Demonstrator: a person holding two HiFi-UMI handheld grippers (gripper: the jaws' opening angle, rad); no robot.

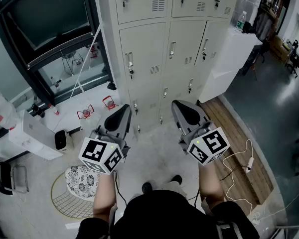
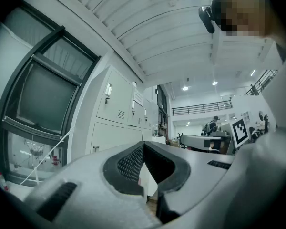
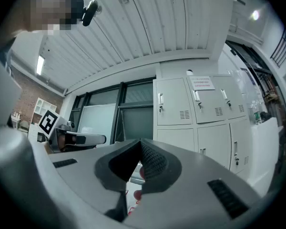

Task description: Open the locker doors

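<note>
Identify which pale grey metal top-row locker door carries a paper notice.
The middle top-row door: a white paper notice sits at its top; the left door and right door are bare.

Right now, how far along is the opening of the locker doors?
Done: nothing yet; every locker door in view is shut. In hand: the left gripper and right gripper are held in front of the doors, apart from them, their fingers closed on nothing. Left: all the doors, probably starting with reaching a handle.
</note>
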